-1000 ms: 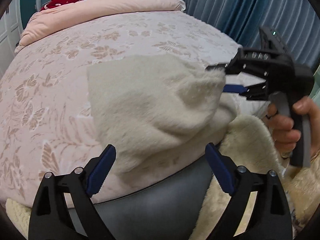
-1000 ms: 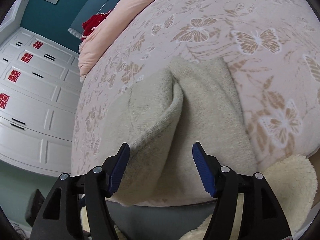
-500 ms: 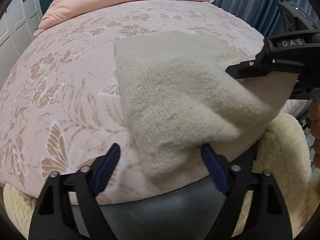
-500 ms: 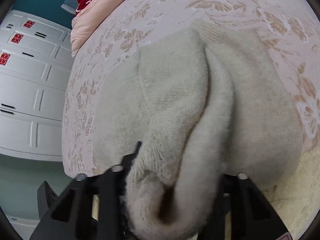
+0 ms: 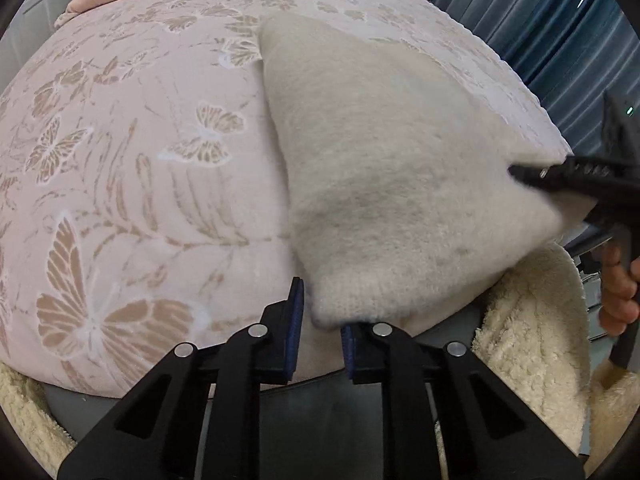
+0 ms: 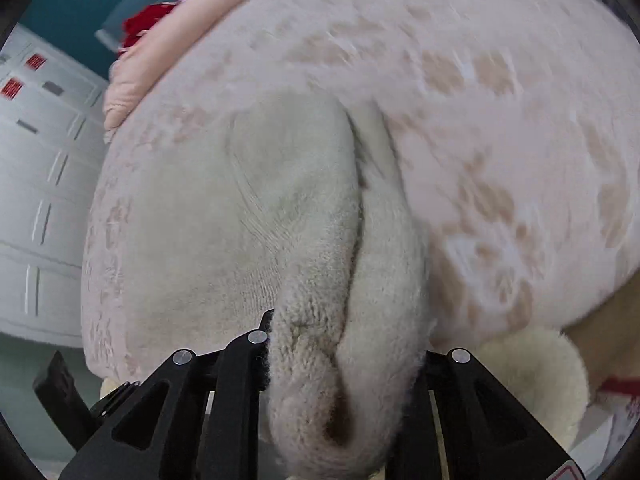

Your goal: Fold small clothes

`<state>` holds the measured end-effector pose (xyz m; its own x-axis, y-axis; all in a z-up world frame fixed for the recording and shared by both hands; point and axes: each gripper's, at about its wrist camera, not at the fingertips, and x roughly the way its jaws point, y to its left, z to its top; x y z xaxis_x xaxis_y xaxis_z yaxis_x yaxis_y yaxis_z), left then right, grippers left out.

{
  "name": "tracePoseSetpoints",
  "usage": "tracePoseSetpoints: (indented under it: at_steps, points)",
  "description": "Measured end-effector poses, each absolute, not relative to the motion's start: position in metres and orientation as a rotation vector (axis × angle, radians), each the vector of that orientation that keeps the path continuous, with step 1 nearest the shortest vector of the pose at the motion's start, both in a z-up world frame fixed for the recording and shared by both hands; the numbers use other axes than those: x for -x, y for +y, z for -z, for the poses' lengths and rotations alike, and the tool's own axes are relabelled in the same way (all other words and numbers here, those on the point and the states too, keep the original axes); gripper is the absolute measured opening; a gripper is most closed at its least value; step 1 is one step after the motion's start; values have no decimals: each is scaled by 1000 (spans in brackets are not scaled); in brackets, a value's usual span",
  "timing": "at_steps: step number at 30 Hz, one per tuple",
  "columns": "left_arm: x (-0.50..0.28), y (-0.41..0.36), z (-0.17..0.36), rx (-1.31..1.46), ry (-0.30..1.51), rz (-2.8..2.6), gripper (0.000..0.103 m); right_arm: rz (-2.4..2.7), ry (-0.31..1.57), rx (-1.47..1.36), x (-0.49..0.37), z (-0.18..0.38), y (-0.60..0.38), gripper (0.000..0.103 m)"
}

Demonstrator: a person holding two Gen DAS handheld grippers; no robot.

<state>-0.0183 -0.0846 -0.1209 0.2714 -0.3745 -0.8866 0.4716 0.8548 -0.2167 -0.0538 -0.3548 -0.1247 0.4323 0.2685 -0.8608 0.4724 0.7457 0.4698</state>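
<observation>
- left gripper (image 5: 320,334): jaws have just been closing, now clenched on the near hem corner of the cream knit garment (image 5: 384,184), fabric pinched between the blue pads.
- right gripper (image 6: 344,364): jaws have just been closing too, clamped on a thick bunch of the same garment; its pads are buried in knit, and the left-wrist view shows it biting the garment's right corner.
- garment lies at the near edge of the bed (image 5: 132,184), on the pink butterfly cover, near side hanging over the edge, far part flat.
- one lengthwise crease or overlap runs up from the right jaws.
- progress, my guess: early; both near corners grasped, the fold itself not yet made, smoothing left.
- fluffy cream fleece (image 5: 532,344) below the bed edge, not involved.
</observation>
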Motion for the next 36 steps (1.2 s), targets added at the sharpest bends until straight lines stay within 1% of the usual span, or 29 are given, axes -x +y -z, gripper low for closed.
tracePoseSetpoints:
  at_steps: [2,4,6,7,8,9,10,12,13,14,17,18,19,21,22,23,24,25,26,28,30,32,34,35,36]
  points:
    - [22,-87,119,-131,1149,564,16,100,1079,-844,64,123,-358,20]
    - [24,-87,115,-144,1140,567,16,127,1084,-749,61,113,-353,25]
    - [26,-86,110,-138,1148,573,19,147,1114,-655,58,110,-349,27]
    - [28,-84,105,-134,1144,578,19,157,1115,-657,60,106,-350,29]
    - [30,-82,99,-129,1132,589,19,178,1102,-655,64,98,-352,36]
    - [32,-78,93,-130,1119,592,22,208,1081,-624,69,88,-352,42]
    - [34,-75,88,-133,1109,587,29,245,1065,-568,73,77,-353,49]
    - [36,-68,79,-121,1097,571,39,366,1028,-419,78,52,-352,50]
    - [36,-65,76,-113,1091,561,43,409,1006,-371,79,41,-351,49]
    - [36,-61,71,-108,1077,544,44,387,973,-353,79,26,-346,41]
    - [32,-52,54,-97,1036,493,57,174,905,-454,63,-4,-323,32]
    - [30,-50,49,-98,1030,471,66,85,908,-483,47,-7,-306,30]
    - [28,-47,43,-98,1023,448,71,16,919,-479,36,-7,-289,23]
    - [23,-42,34,-88,1008,414,73,-30,956,-404,10,6,-253,21]
    - [22,-38,30,-82,1002,401,75,-49,1005,-372,-2,23,-237,19]
    - [21,-36,26,-80,996,385,76,-80,1082,-354,-14,50,-220,16]
    - [18,-33,24,-80,993,370,77,-104,1180,-336,-24,83,-206,16]
    - [17,-31,23,-79,991,360,77,-101,1235,-309,-27,110,-195,13]
    - [16,-31,22,-82,994,353,77,-106,1202,-316,-23,118,-192,12]
    - [15,-31,23,-96,1008,347,77,-79,1196,-315,-19,97,-190,13]
    - [15,-33,23,-106,1010,351,77,-75,1129,-341,-12,63,-198,13]
    - [17,-36,25,-103,1013,360,77,-68,1096,-318,-2,48,-206,14]
    - [17,-41,28,-110,1031,369,77,-26,1146,-271,3,65,-211,16]
    - [17,-44,29,-114,1036,377,77,-7,1219,-260,4,88,-215,12]
    - [18,-47,31,-119,1039,381,77,-2,1249,-285,8,107,-221,11]
